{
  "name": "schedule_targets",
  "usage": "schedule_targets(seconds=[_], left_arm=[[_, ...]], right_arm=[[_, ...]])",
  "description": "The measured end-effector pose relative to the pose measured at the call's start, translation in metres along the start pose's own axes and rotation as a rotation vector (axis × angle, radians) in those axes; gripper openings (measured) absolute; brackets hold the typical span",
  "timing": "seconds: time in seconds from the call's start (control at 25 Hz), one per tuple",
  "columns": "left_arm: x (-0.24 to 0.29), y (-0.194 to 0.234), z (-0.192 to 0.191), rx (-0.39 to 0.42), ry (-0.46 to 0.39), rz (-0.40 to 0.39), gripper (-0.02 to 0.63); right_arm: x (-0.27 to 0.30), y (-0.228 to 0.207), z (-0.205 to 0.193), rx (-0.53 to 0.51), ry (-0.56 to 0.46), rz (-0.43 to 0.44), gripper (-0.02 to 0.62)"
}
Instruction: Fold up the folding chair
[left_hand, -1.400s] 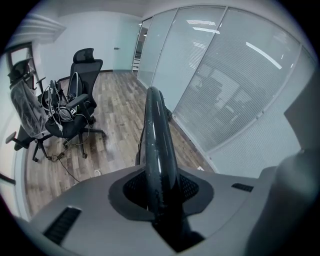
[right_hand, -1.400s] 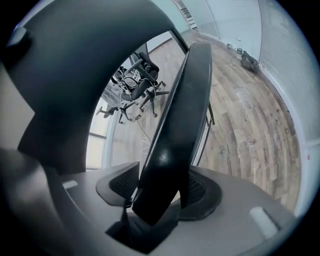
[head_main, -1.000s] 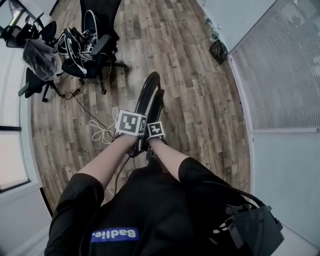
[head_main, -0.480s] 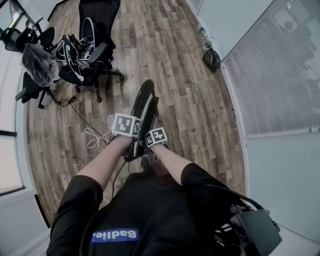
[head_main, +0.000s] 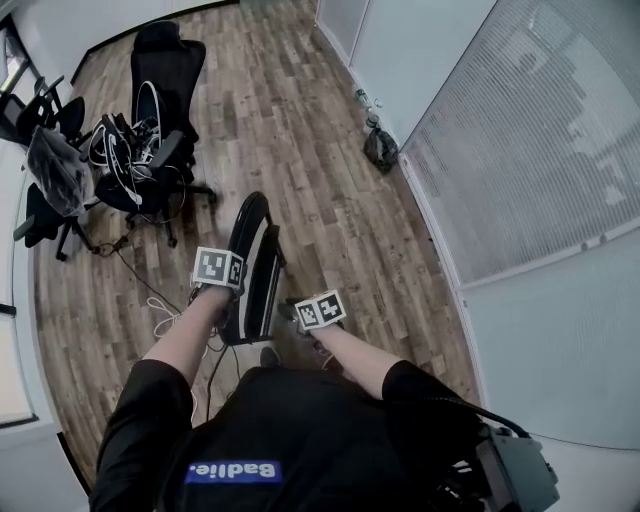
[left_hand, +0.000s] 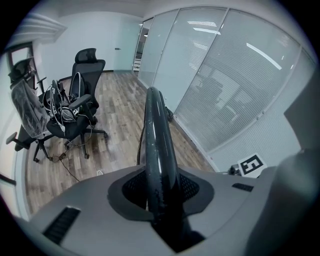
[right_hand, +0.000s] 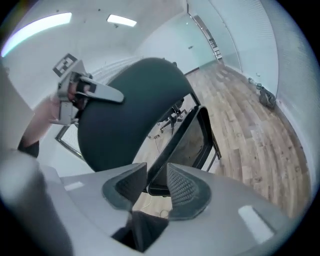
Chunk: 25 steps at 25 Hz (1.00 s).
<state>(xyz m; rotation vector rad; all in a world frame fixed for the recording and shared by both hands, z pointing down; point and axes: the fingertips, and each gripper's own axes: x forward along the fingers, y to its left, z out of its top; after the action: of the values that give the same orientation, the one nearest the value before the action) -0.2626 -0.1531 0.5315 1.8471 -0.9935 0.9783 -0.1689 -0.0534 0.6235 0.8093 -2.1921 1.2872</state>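
Observation:
The black folding chair (head_main: 255, 262) stands folded flat and upright on the wood floor in front of me. My left gripper (head_main: 226, 290) is shut on its top rim; in the left gripper view the glossy black rim (left_hand: 155, 130) runs straight between the jaws of that gripper (left_hand: 160, 187). My right gripper (head_main: 293, 308) hangs to the right of the chair, apart from it. Its jaws have just been closing, and my right gripper (right_hand: 156, 173) still shows a gap with nothing between the pads. Beyond it are the chair's dark backrest (right_hand: 127, 107) and frame (right_hand: 202, 137).
Black office chairs (head_main: 150, 150) draped with cables stand at the back left. A white cable (head_main: 160, 305) lies on the floor left of the folded chair. A dark bag (head_main: 380, 148) sits by the glass wall with blinds (head_main: 520, 150) on the right.
My right gripper has come off the chair and moved up and to the right, its jaws narrower. The left gripper keeps its hold on the rim.

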Motion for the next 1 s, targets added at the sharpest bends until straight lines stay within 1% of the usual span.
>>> schedule_targets(seconds=[0.12, 0.2, 0.32, 0.4, 0.44, 0.6, 0.84, 1.0], left_arm=[[-0.001, -0.001, -0.003, -0.011, 0.000, -0.004, 0.080], [-0.001, -0.002, -0.003, -0.013, -0.002, -0.005, 0.080], [-0.003, -0.004, 0.000, -0.009, -0.004, 0.002, 0.080], [-0.003, -0.004, 0.002, -0.003, -0.004, 0.008, 0.080], [-0.003, -0.005, 0.002, -0.004, -0.003, 0.010, 0.080], [-0.003, -0.011, -0.004, -0.014, -0.003, 0.010, 0.080], [-0.005, -0.014, -0.003, -0.019, -0.010, 0.019, 0.080], [-0.002, -0.010, -0.003, 0.012, -0.005, 0.047, 0.080]], right_arm=[[-0.054, 0.009, 0.004, 0.036, -0.133, 0.046, 0.078], [-0.092, 0.008, 0.007, 0.055, -0.225, 0.055, 0.056], [-0.144, 0.007, 0.018, 0.062, -0.359, 0.039, 0.023], [-0.172, 0.013, 0.029, 0.045, -0.445, 0.028, 0.003], [-0.184, 0.016, 0.033, 0.032, -0.481, 0.022, 0.003], [-0.222, 0.034, 0.036, -0.049, -0.563, 0.004, 0.002], [-0.266, 0.068, 0.049, -0.234, -0.645, -0.013, 0.002], [-0.292, 0.076, 0.052, -0.312, -0.712, -0.053, 0.002]])
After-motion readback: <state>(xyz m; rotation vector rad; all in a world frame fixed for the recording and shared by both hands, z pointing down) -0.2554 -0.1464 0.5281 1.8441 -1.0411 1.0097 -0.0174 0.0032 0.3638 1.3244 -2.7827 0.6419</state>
